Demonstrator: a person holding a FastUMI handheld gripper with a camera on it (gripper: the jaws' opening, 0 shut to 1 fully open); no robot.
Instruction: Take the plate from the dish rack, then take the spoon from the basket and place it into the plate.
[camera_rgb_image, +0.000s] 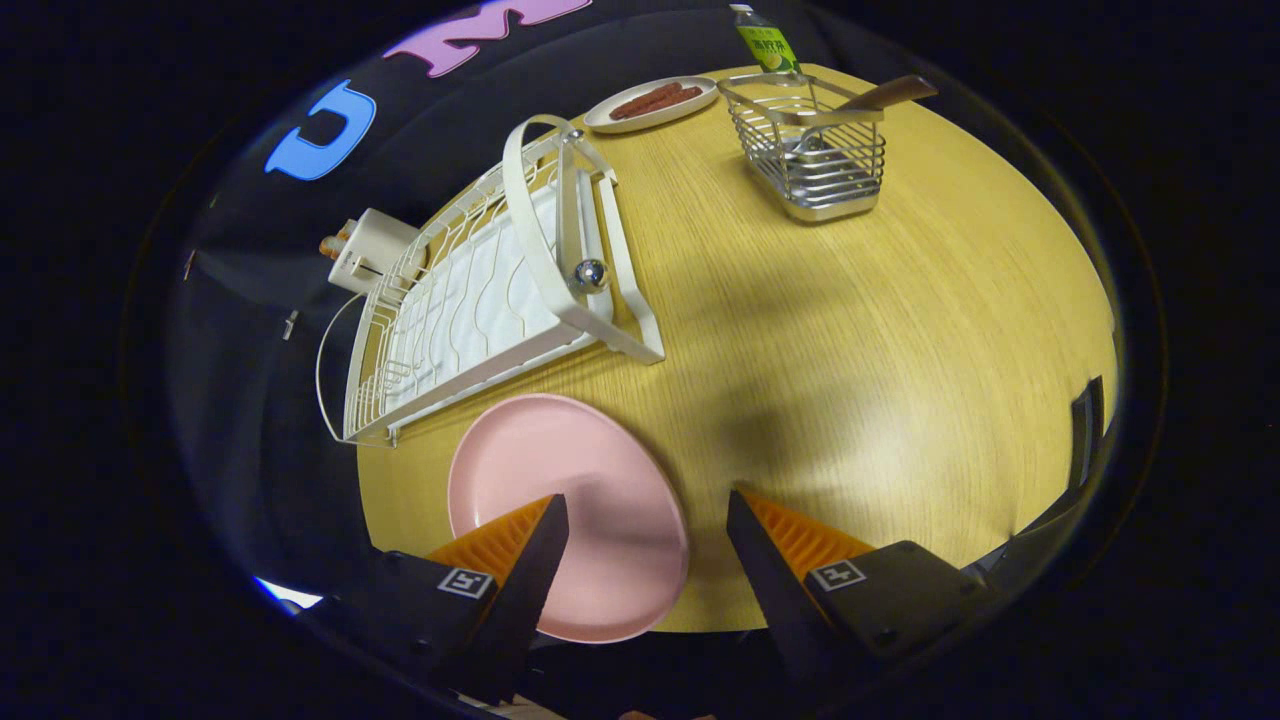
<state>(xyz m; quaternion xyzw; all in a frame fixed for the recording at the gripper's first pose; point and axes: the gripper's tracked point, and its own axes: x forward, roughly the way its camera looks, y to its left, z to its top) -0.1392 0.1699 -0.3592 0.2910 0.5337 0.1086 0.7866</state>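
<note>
A pink plate (590, 500) lies flat on the wooden table (900, 330), just in front of the white dish rack (480, 290). My gripper (645, 510) hangs open above the plate's near side; one finger overlaps the plate, the other is over bare wood beside it. Nothing is held between the fingers. Far beyond them stands a wire basket (815, 150) with the spoon's wooden handle (890, 93) sticking out over its rim.
A small oval dish with sausages (652, 102) sits behind the rack, next to the basket. A green-labelled bottle (765, 40) stands behind the basket at the table's far edge. A white box (370, 250) sits beyond the rack.
</note>
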